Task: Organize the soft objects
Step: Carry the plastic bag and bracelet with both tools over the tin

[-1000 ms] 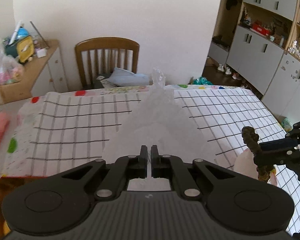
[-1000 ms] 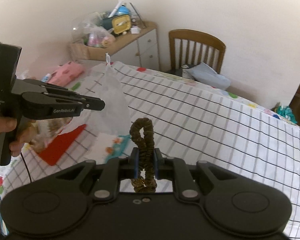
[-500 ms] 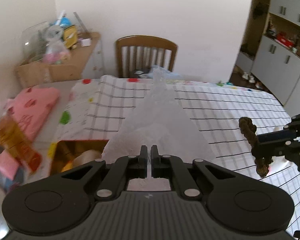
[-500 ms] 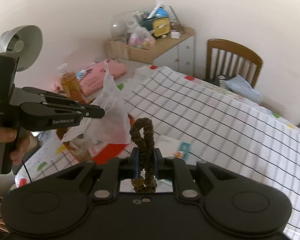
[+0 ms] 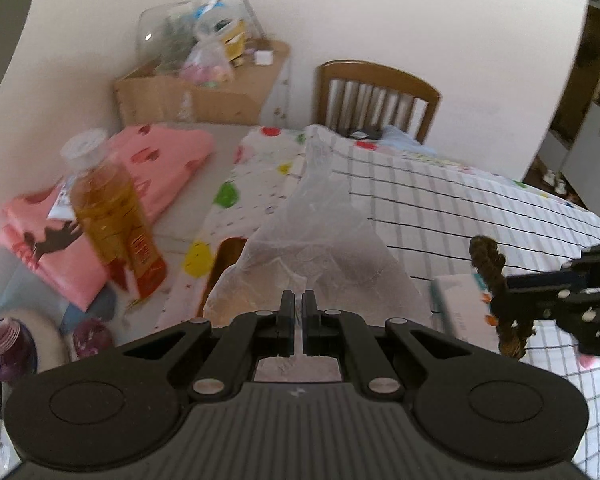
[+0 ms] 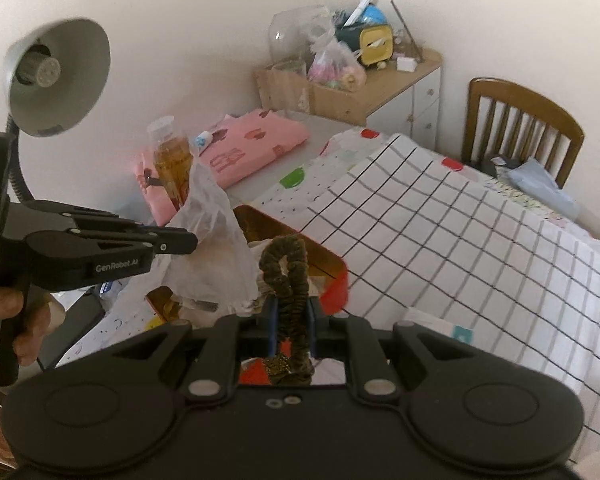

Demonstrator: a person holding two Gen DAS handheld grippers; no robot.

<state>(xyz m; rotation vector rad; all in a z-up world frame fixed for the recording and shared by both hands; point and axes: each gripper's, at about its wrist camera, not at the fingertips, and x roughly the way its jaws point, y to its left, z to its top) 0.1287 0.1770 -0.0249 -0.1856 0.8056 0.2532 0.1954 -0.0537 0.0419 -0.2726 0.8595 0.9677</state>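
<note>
1. Left gripper (image 5: 295,304) clamped tight on a thin white plastic bag (image 5: 315,248), jaws all but touching with only the film between them; bag fanning out ahead of the jaws, over the near edge of the checked cloth (image 5: 439,200).
2. Right gripper (image 6: 291,312) gripping a dark olive scrunchie (image 6: 286,272), jaws narrow and pressed on its lower half, the loop standing up above them; same scrunchie (image 5: 495,280) visible at the right edge of the left wrist view.
3. Step in hand, by judgement: carrying both soft items toward the red-rimmed box (image 6: 335,280) at the corner of the surface, just beside the hanging bag (image 6: 212,240).
4. Next move likely calls for bringing each gripper over the box opening, lowering, then releasing; light bag may cling to the jaws or drift, so a low release seems wise.
5. Box interior mostly hidden behind the bag and scrunchie; contents unreadable beyond some pale crumpled material.
6. Amber bottle (image 5: 108,216) and pink folded cloth (image 5: 160,160) lying to the left, blurred; label illegible.
7. Desk lamp (image 6: 56,76) standing at far left, its base cut off behind the left gripper.
8. Small white packet (image 5: 459,312) beside the scrunchie partly covered, type unclear.
</note>
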